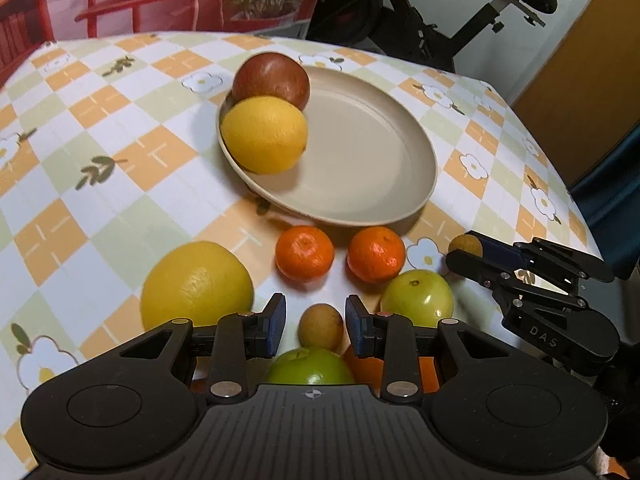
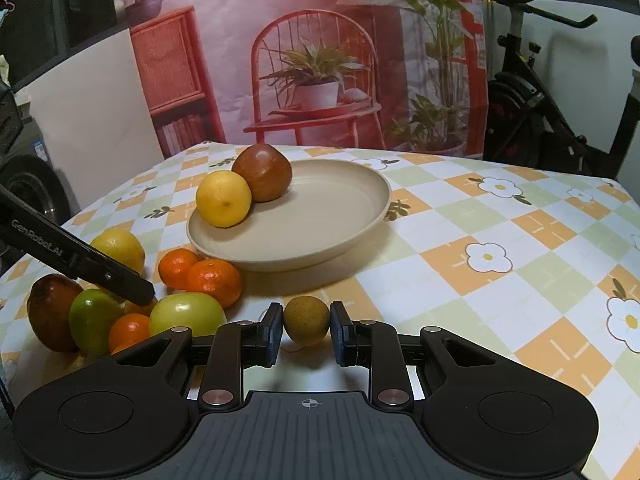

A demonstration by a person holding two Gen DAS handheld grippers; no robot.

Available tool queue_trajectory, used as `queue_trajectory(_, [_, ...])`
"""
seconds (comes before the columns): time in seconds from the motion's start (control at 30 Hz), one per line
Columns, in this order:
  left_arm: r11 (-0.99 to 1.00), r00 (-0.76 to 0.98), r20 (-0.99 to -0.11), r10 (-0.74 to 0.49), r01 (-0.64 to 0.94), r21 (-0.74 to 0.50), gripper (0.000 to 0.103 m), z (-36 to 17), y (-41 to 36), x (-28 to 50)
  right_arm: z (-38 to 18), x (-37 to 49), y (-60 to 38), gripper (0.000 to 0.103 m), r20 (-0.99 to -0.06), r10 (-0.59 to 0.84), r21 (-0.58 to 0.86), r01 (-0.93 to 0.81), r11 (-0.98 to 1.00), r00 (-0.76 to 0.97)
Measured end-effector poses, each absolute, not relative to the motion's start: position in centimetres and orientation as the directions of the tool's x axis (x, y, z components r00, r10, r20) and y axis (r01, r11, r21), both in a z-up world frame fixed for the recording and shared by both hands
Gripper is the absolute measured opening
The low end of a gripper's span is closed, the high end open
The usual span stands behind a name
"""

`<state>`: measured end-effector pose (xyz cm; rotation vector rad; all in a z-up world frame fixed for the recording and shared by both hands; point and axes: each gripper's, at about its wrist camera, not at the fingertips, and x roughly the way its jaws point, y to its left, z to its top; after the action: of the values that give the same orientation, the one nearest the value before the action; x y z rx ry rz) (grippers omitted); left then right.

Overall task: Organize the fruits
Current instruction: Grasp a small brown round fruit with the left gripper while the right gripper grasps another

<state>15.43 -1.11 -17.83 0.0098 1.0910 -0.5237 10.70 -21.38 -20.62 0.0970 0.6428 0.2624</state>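
Note:
A beige plate (image 1: 360, 200) (image 2: 352, 232) holds a red apple (image 1: 272, 78) (image 2: 262, 178) and a lemon (image 1: 264, 134) (image 2: 223, 199). In front of it lie two mandarins (image 1: 305, 253) (image 1: 376, 254), a large yellow citrus (image 1: 197, 286), green apples (image 1: 417, 297) (image 1: 310, 366) and a small brown fruit (image 1: 321, 327). My left gripper (image 1: 316, 326) is open, its fingers either side of that brown fruit. My right gripper (image 2: 306, 328) is shut on another small brown fruit (image 2: 307, 320), also seen in the left wrist view (image 1: 466, 245).
The table (image 2: 500, 240) has a checked orange, green and white flower cloth. A dark red apple (image 2: 50, 312) lies at the fruit pile's left end. An exercise bike (image 2: 532, 92) stands behind the table's right side; a printed backdrop hangs behind.

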Motion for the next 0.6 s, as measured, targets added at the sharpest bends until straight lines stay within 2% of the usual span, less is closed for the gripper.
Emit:
queue_trajectory(0.23, [0.884, 0.336, -0.856, -0.393, 0.393, -0.252, 0.035, -18.83, -1.32, 15.61, -20.66, 10.70, -21.51, 0.023, -0.578, 0.282, 0.181, -0.217, 0.959, 0.766])
queue_trajectory(0.3, [0.881, 0.332, -0.853, -0.402, 0.394, -0.262, 0.027, -18.90, -1.38, 15.60, -20.71, 10.71, -21.53, 0.023, -0.578, 0.283, 0.183, -0.216, 0.959, 0.765])
queue_trajectory(0.6, [0.891, 0.367, -0.836, -0.408, 0.362, -0.275, 0.027, -18.39, -0.76, 15.65, -20.75, 10.72, -21.51, 0.023, -0.580, 0.286, 0.187, -0.217, 0.958, 0.763])
